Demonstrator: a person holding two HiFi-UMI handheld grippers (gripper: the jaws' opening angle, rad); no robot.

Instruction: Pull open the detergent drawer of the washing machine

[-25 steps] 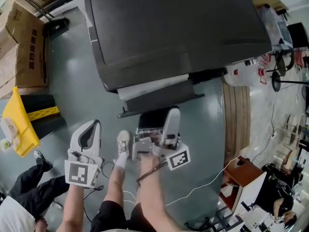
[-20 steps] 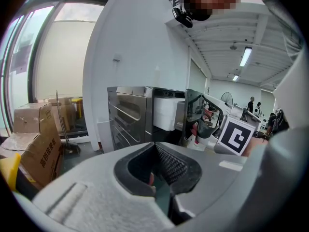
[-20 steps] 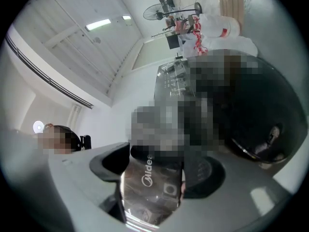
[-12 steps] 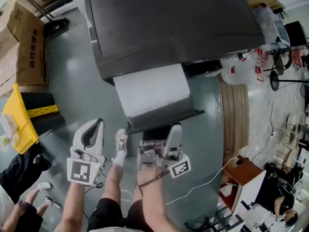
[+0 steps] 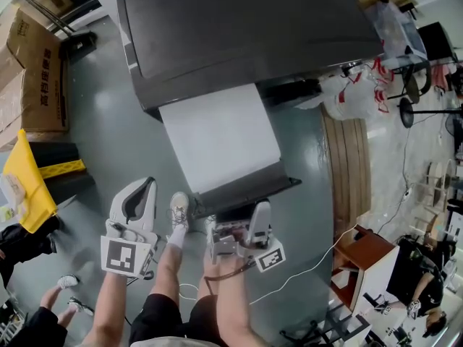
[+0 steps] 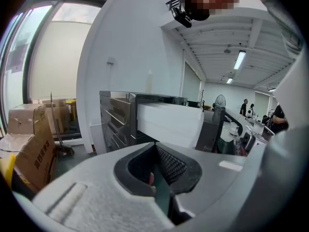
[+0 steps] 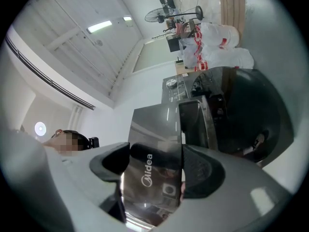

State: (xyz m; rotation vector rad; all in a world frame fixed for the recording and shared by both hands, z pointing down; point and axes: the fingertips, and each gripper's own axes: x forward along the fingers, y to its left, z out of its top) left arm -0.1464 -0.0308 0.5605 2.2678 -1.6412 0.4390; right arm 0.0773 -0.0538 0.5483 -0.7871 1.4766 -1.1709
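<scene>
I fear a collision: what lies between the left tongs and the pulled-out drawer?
In the head view, the person's white shoe stands on the grey floor between the left tongs and the drawer, which the right tongs grip.

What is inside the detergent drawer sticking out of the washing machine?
Nothing inside shows. From above, the detergent drawer presents only a plain white top surface; any compartments are covered by it. The right hand-held gripper clamps its dark front panel.
</scene>
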